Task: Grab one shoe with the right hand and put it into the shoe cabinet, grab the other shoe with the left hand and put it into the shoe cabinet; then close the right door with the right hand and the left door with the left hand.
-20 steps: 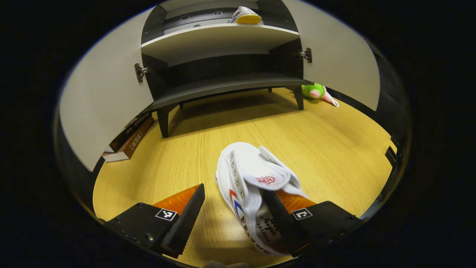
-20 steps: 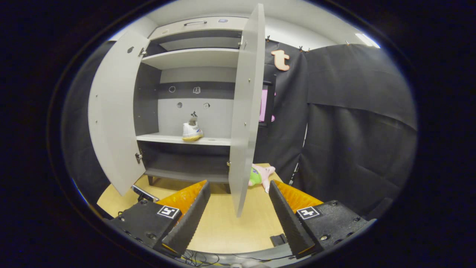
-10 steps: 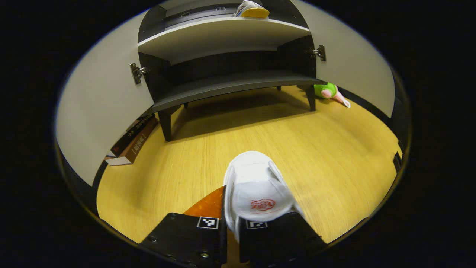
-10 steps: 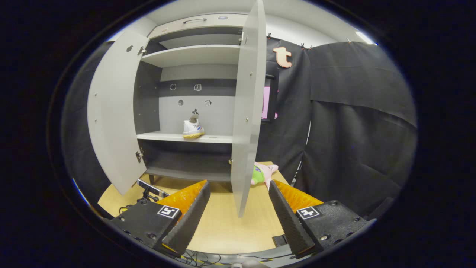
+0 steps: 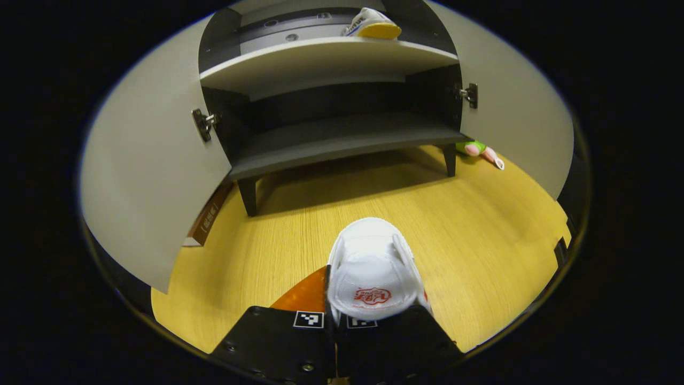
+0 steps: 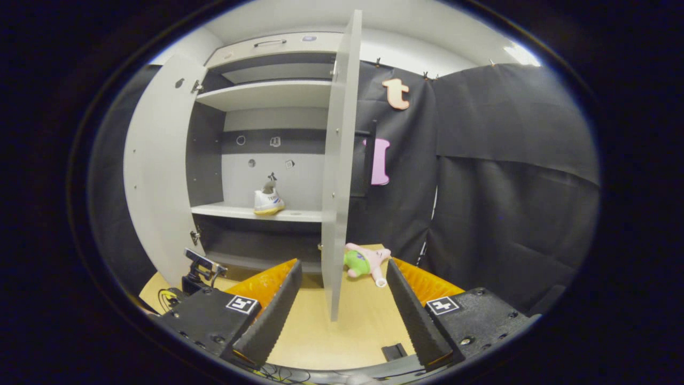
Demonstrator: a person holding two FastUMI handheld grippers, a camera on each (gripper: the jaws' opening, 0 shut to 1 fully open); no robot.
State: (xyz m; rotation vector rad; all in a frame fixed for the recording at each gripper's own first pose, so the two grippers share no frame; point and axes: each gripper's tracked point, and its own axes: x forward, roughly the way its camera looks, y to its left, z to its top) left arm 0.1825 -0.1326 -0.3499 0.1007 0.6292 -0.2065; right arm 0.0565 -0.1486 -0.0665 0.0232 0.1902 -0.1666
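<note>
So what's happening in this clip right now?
A person is putting shoes away using two handheld grippers. The left gripper is shut on a white canvas shoe with a red logo, just above the yellow wooden floor, facing the grey shoe cabinet. A matching white shoe with a yellow sole already sits on a cabinet shelf. The right gripper is open and holds nothing, in front of the open right door. Both doors are open.

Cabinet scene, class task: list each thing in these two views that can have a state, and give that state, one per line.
Left door: open.
Right door: open.
Shoe on shelf: upright, stored.
Second shoe: gripped, outside cabinet.
Left gripper: shut on second shoe.
Right gripper: open, empty.
Plush toy: lying on the floor.
</note>
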